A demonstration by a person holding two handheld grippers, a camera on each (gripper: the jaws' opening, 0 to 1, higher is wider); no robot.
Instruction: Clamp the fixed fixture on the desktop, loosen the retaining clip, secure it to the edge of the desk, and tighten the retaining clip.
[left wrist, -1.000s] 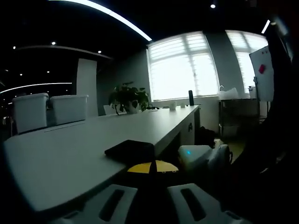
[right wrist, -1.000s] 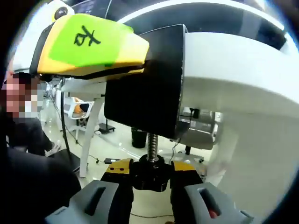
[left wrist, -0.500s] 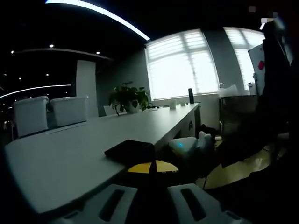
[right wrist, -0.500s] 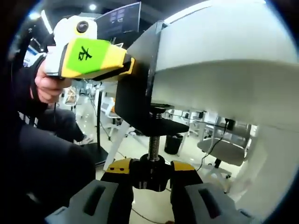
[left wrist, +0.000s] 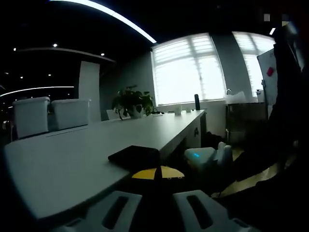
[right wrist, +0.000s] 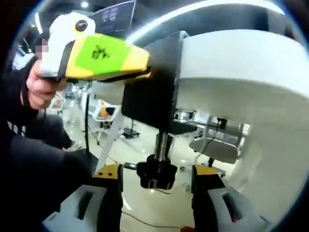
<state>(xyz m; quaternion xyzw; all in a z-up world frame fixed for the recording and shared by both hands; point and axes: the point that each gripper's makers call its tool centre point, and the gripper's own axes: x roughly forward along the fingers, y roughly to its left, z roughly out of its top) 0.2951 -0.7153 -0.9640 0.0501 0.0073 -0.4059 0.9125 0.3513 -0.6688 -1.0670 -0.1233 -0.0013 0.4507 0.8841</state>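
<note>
— Any writing you can read from where you stand?

— One mark: a black handwritten character on the green patch of the left gripper (right wrist: 145,72), the white, yellow and green tool held in a hand (right wrist: 35,91) at the upper left of the right gripper view. It is too smeared to make out.

— And the fixture?

— The black metal clamp fixture (right wrist: 153,94) sits on the rounded edge of the long white desk (right wrist: 241,92). Its flat top plate (left wrist: 135,155) lies on the desktop in the left gripper view; from below, the right gripper view shows its back wall, the lower arm, and a threaded screw running down to a black retaining knob (right wrist: 156,175).

— Is the left gripper holding it?

— Its yellow tip meets the fixture's upper corner in the right gripper view. In its own view the two grey jaws rise close together with a dark gap and a yellow piece between them, so I cannot tell whether they pinch anything.

— The right gripper (right wrist: 156,180)?

— Spread. Its yellow-tipped jaws stand either side of the knob with floor showing in each gap, touching nothing.

— What does the left gripper view give that the other doesn't?

— The desktop itself, a potted green plant (left wrist: 132,101), white bins (left wrist: 51,114), bright shuttered windows (left wrist: 189,70), a whiteboard with a pink note (left wrist: 271,72), and the right gripper's white body with a small teal light (left wrist: 205,158) below the desk edge. The right gripper view has the desk's underside, office chairs (right wrist: 215,147) and a glossy floor.
</note>
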